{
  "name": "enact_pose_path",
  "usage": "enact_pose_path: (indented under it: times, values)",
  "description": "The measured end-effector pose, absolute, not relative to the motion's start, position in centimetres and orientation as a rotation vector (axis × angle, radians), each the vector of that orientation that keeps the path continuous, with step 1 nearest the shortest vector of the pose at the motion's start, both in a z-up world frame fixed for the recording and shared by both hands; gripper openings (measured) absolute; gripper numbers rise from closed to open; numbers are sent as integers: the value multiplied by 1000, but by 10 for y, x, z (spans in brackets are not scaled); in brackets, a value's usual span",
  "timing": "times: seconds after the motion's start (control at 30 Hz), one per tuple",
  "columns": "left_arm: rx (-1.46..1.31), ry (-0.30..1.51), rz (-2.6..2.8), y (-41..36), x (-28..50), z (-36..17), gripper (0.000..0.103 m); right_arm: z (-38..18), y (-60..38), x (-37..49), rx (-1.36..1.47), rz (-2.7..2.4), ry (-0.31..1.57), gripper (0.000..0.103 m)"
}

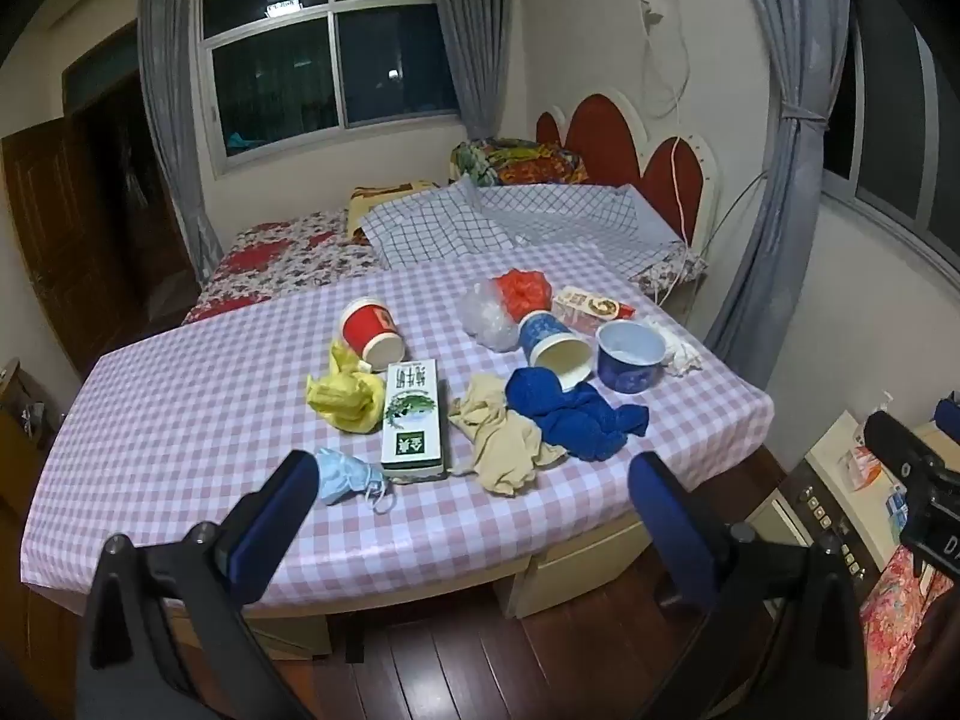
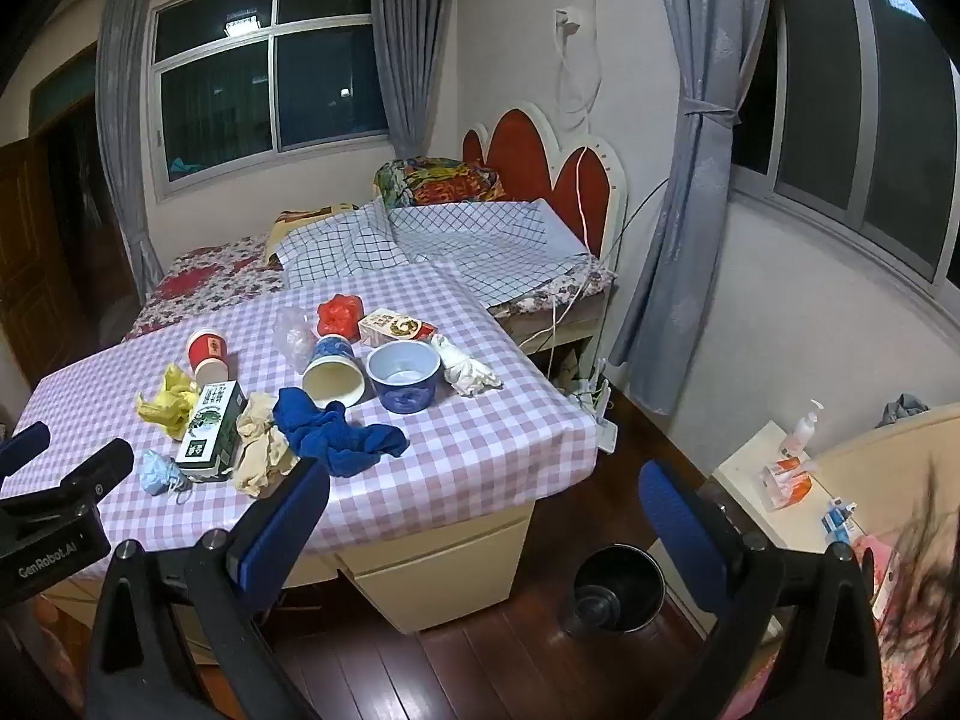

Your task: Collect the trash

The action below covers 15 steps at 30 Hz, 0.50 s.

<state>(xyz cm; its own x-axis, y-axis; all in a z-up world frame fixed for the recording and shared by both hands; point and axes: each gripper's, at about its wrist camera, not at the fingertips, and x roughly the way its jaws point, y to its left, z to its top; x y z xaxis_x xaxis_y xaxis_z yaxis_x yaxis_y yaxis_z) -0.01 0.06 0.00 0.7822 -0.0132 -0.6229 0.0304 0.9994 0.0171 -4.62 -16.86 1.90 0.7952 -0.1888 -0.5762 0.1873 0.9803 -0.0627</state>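
The tablecloth [image 1: 180,420] is pink-and-white gingham; at its centre lies a white carton [image 1: 414,420] with green print, with a yellow wad [image 1: 345,399] at its nine o'clock, a red paper cup [image 1: 372,333] at eleven, a pale blue face mask [image 1: 345,474] at seven, and a beige cloth [image 1: 504,438] and a deep blue cloth [image 1: 576,417] at three. Toward one o'clock sit a blue-patterned cup [image 1: 555,348] with cream inside, a blue bowl [image 1: 630,354], and an orange-red bag [image 1: 522,291]. Both grippers carry blue pads [image 2: 678,522] on black frames
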Motion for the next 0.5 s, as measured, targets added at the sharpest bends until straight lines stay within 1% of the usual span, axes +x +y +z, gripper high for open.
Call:
enact_pose_path:
  times: [0.5]
  values:
    - [37, 664, -23, -3, -4, 3, 103, 17, -170, -44, -21, -206, 632, 103]
